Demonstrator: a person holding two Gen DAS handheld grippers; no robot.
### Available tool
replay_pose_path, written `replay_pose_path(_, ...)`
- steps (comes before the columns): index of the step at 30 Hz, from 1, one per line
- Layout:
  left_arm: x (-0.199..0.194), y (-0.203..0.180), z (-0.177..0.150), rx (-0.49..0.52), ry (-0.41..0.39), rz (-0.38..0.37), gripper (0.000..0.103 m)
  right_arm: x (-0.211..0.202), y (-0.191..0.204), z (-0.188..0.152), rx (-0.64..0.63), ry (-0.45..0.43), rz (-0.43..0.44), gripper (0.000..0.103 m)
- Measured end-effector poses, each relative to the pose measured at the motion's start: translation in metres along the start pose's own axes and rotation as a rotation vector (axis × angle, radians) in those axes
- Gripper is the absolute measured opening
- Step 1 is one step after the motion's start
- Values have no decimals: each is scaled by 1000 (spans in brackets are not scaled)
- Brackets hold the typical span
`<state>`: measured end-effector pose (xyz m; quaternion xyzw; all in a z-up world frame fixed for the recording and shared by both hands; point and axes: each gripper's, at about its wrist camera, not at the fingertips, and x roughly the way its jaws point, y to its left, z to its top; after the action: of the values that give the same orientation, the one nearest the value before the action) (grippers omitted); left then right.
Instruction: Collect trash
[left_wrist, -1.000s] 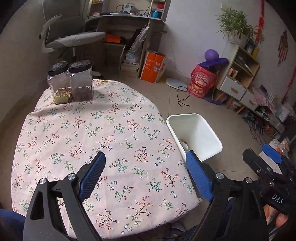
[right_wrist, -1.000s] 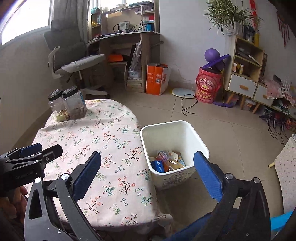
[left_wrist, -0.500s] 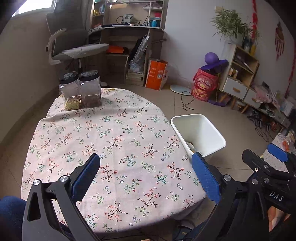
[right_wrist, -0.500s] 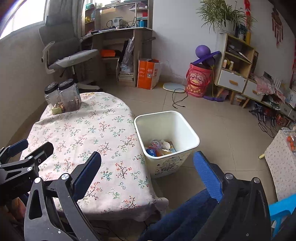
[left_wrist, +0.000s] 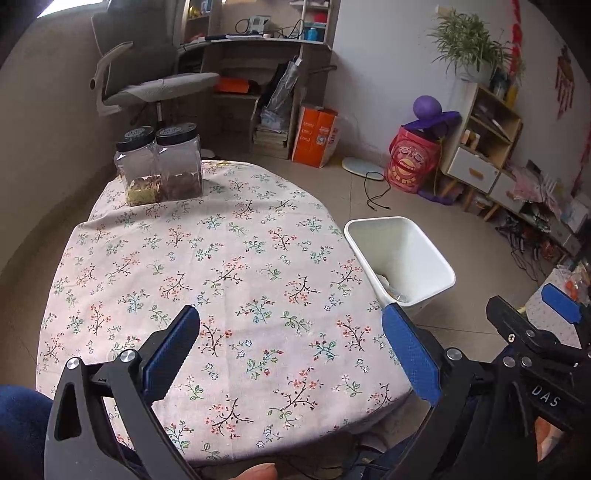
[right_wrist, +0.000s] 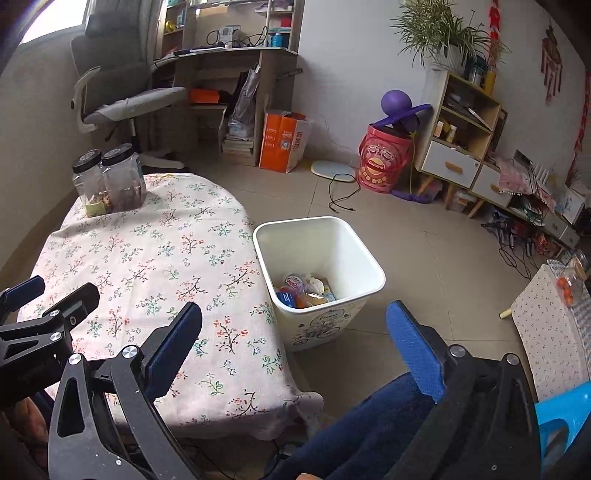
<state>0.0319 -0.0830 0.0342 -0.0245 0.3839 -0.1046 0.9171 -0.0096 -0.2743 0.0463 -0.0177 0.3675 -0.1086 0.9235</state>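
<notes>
Beyond both empty, wide-open claws, left claw and right claw, trash fills the bin.

White plastic trash bin: table edge hides its near-left wall in left wrist view, contents mostly out of sight. Small packets in bin too small to identify. Two clear black-lidded jars: contents unclear. Light-blue plastic stool cut off at right edge.
</notes>
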Motion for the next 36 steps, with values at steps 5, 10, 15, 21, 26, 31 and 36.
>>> replay_pose_path(5,1,0,1,-1,3,5,96,0,-2,0,3,2,1,96)
replay_pose_path(10,4,1,0,-1,9,10,96,3,-2,0,0,12,4,96)
replay_pose_path(15,6,0,-1,1,16,8,96,6,-1,-1,1,19,0,96)
replay_pose_path(21,9,-1,-2,4,25,8,96,10,-1,-1,4,27,-2,96)
replay_pose_path(26,11,-2,-2,3,29,7,96,10,-1,-1,5,27,-2,96)
replay_pose_path(31,12,-3,-2,0,35,3,96,13,0,-2,4,30,-1,96)
replay_pose_path(36,13,-5,-3,6,36,8,96,12,0,-2,6,31,-2,96)
